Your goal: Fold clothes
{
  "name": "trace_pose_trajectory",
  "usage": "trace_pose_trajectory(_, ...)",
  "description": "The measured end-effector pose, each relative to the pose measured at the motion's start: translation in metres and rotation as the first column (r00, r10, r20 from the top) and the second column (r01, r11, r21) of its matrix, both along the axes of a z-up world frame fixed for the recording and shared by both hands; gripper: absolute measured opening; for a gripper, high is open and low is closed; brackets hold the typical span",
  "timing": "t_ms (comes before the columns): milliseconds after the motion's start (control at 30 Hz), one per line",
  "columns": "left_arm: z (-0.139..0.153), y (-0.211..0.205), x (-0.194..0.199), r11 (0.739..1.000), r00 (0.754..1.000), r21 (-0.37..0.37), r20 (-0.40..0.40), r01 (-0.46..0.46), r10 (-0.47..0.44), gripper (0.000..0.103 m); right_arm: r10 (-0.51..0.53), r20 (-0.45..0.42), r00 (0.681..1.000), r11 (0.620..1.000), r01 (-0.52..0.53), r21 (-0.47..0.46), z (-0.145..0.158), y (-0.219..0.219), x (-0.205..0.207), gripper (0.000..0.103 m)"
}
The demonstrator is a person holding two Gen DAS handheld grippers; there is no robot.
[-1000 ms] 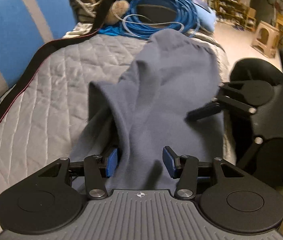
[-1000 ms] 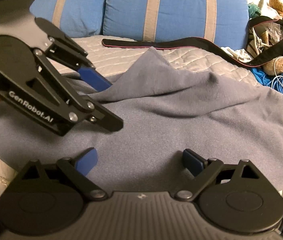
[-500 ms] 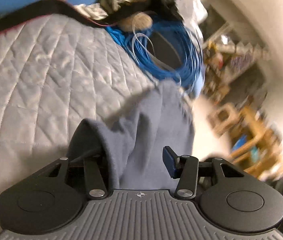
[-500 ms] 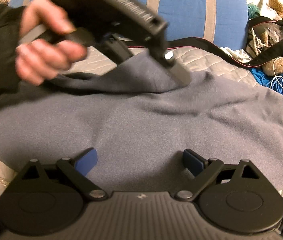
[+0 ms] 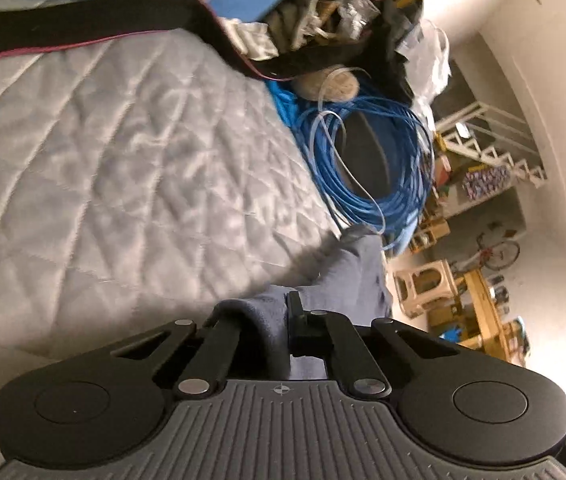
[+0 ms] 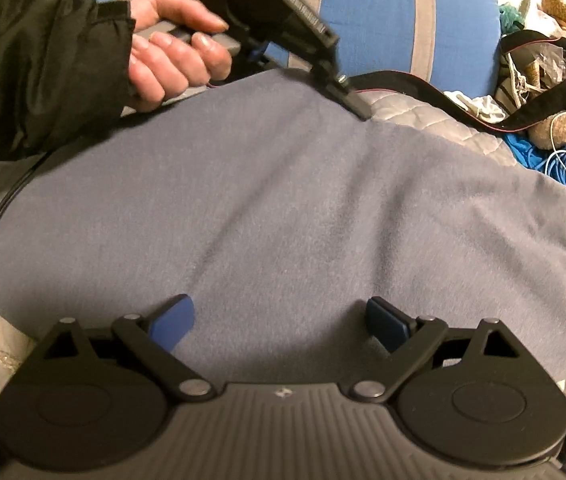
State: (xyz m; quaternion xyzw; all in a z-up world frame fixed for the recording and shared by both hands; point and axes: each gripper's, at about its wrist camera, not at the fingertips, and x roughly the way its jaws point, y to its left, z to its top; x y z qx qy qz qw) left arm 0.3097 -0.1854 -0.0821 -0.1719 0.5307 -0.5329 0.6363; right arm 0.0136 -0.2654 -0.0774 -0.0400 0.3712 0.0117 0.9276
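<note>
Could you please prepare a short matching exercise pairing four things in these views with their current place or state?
Things:
1. left tool
2. right tool
3. blue cable coil
4. teddy bear

Places or states:
A. at the far right edge of the quilted bed
B. open, hovering over the grey garment
C. sitting up in the clutter beside the blue striped cushion
D. shut on a fold of the grey garment

Pairs: 1-D, 2-B, 3-A, 4-C

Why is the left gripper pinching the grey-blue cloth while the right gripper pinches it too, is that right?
Not quite. The right gripper is open over the grey-blue cloth, pinching nothing, as the right wrist view shows. Only the left gripper pinches it.
</note>
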Motion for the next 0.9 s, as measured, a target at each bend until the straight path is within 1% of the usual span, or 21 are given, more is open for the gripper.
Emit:
trace_pose_trajectory(67,-0.009,0.002,0.003,1.0,1.0,-0.005,-0.019,-0.009,0.009,0.004,0.001,-0.002,1.0,1.0,-0.001,0.002,0.0,-0.001,0.0,0.097)
trace_pose_trajectory(200,-0.025,0.007,0.012,1.0,0.995,-0.02,-0.097,-0.007,0.006,0.004,0.004,-0.007,1.0,1.0,-0.004,0.011,0.001,-0.003,0.0,0.097)
trace_pose_trajectory(267,-0.029,0.008,0.017,1.0,0.991,-0.028,-0.132,-0.001,-0.003,0.004,0.006,-0.009,1.0,1.0,-0.006,0.016,0.001,-0.004,0.0,0.097)
trace_pose_trajectory(367,-0.03,0.015,0.02,0.999,0.987,-0.038,-0.163,0.003,-0.009,0.004,0.01,-0.012,1.0,1.0,-0.01,0.021,0.002,-0.005,-0.001,0.097)
trace_pose_trajectory(567,-0.021,0.02,0.02,1.0,0.987,-0.012,-0.158,-0.012,0.01,0.004,0.023,-0.021,1.0,0.999,-0.022,0.04,0.004,-0.011,-0.001,0.098)
trace_pose_trajectory(667,-0.02,0.017,0.015,0.999,0.99,0.022,-0.132,-0.037,0.039,0.004,0.029,-0.021,0.999,0.997,-0.027,0.078,0.011,-0.02,-0.001,0.096)
trace_pose_trajectory(767,-0.02,0.014,0.009,0.997,0.993,0.051,-0.093,-0.064,0.068,0.004,0.024,0.02,1.0,0.993,-0.026,0.115,0.03,-0.037,-0.003,0.093)
trace_pose_trajectory(867,-0.022,0.012,0.004,0.993,0.994,0.077,-0.062,-0.085,0.09,0.004,-0.005,0.073,0.997,0.995,-0.003,0.102,0.052,-0.064,0.001,0.085)
trace_pose_trajectory(900,-0.022,0.012,0.003,0.993,0.994,0.079,-0.055,-0.091,0.095,0.004,-0.021,0.084,0.996,0.996,0.014,0.088,0.055,-0.078,0.007,0.078)
